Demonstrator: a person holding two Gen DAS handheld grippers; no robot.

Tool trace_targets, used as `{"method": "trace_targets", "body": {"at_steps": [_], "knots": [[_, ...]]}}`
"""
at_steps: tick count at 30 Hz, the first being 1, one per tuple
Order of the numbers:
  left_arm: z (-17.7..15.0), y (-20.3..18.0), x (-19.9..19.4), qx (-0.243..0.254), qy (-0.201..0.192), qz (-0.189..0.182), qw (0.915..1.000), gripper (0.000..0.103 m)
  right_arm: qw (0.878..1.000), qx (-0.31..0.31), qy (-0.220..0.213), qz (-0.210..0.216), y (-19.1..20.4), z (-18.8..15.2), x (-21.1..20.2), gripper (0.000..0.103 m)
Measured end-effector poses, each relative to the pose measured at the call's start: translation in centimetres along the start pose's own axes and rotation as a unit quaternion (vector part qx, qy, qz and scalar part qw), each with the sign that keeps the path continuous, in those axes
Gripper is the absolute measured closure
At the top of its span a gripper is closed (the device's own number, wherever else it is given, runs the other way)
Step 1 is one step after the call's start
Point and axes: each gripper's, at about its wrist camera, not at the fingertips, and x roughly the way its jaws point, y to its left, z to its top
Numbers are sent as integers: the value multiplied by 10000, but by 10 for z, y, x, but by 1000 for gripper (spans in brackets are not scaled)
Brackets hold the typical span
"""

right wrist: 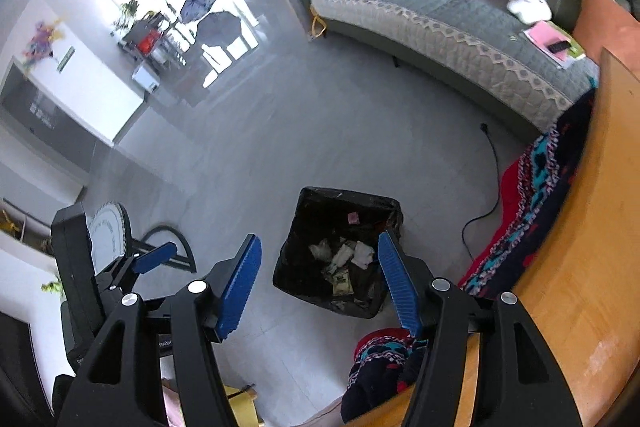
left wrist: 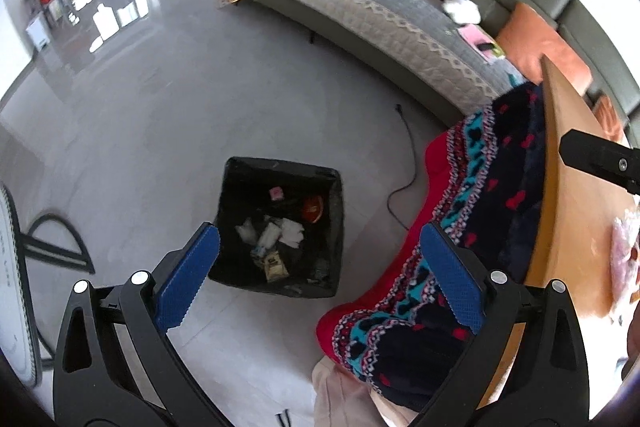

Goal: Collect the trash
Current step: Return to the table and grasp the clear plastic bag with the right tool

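Both my claws are open and hold nothing: the left gripper [left wrist: 320,251] and the right gripper [right wrist: 320,267] hang over the black trash bin [left wrist: 280,163] on the floor. Old wrappers and tissues [left wrist: 276,239] lie inside. I think the table edge [right wrist: 568,227] could bump my right claw when I turn back.

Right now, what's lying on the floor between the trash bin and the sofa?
Mostly bare grey floor. The one thing there is a black power cable, running from near the sofa toward the patterned blanket, right of the trash bin. Both wrist views show it.
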Motion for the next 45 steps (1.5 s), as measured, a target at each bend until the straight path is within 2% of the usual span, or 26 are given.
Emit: {"method": "trace_targets", "body": {"at_steps": [10, 19, 29, 36, 42, 45], "knots": [[2, -90, -14, 885, -96, -397, 9952, 6, 9971, 542, -473, -241, -65, -28, -62, 41], [-8, -189, -13, 1781, 6, -840, 9804, 6, 9871, 1253, -776, -624, -139, -73, -115, 41], [-31, -282, -13, 2522, 166, -1347, 9581, 6, 9645, 2161, -1067, -1082, -227, -133, -163, 41], [-53, -336, -15, 3073, 267, -1565, 9383, 6, 9418, 2734, -1143, -1587, -275, -188, -191, 41], [-62, -364, -8, 3218, 391, -1653, 9314, 6, 9253, 3214, -999, -1747, -309, -228, -196, 41], [-66, -373, -5, 3214, 447, -1706, 9304, 6, 9250, 3230, -893, -1790, -315, -239, -195, 41]]}}
